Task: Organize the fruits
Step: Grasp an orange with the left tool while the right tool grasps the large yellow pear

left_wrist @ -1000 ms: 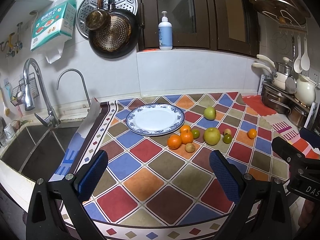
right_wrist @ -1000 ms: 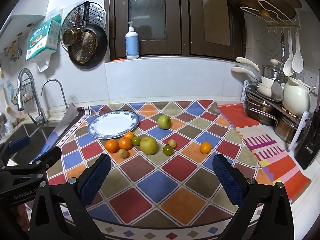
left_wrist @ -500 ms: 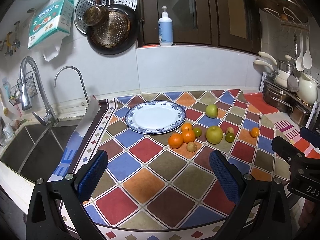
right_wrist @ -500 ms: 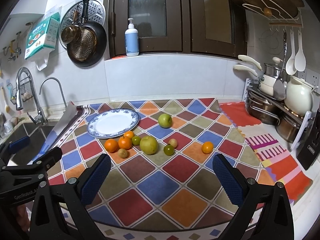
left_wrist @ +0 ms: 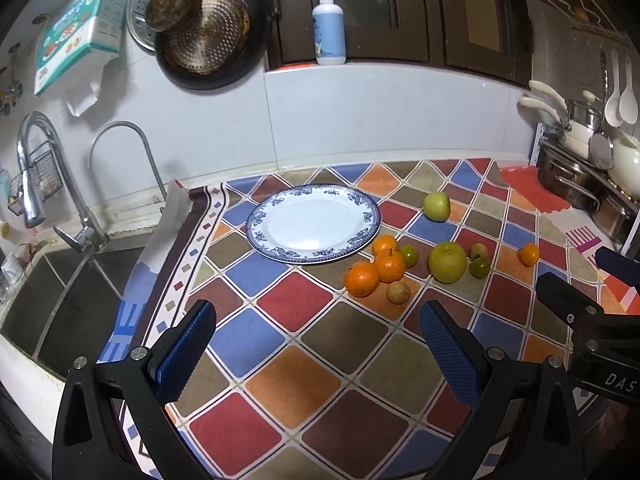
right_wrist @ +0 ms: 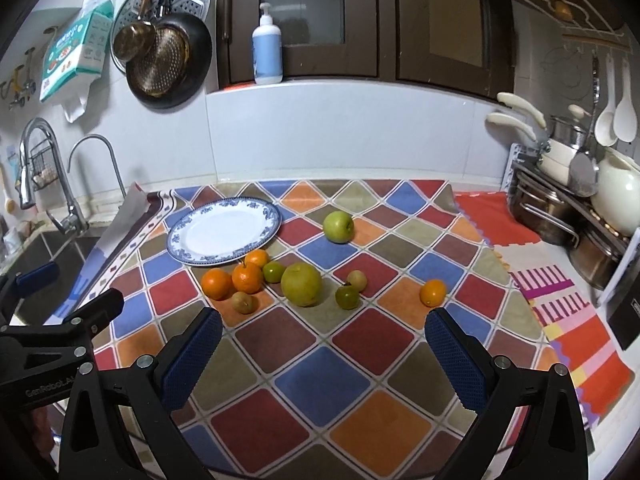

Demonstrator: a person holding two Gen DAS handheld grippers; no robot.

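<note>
A blue-rimmed white plate (left_wrist: 312, 222) (right_wrist: 224, 230) lies empty on the chequered mat. Beside it sit three oranges (left_wrist: 362, 278) (right_wrist: 216, 283), a large green apple (left_wrist: 447, 262) (right_wrist: 301, 284), a smaller green apple (left_wrist: 437, 206) (right_wrist: 338, 227), several small green and brown fruits (right_wrist: 346, 296), and a lone small orange (left_wrist: 529, 254) (right_wrist: 433, 292). My left gripper (left_wrist: 320, 348) is open and empty, above the mat's near edge. My right gripper (right_wrist: 324, 356) is open and empty, nearer than the fruits.
A sink (left_wrist: 52, 300) with taps (left_wrist: 36, 172) lies left of the mat. Pots and a white kettle (right_wrist: 616, 196) stand on a rack at the right. Pans (left_wrist: 208, 32) hang on the wall; a soap bottle (left_wrist: 329, 26) stands on the ledge.
Both grippers have tilted or moved slightly, so the fruits and plate appear a little lower and closer in view. Nothing on the mat has moved.
</note>
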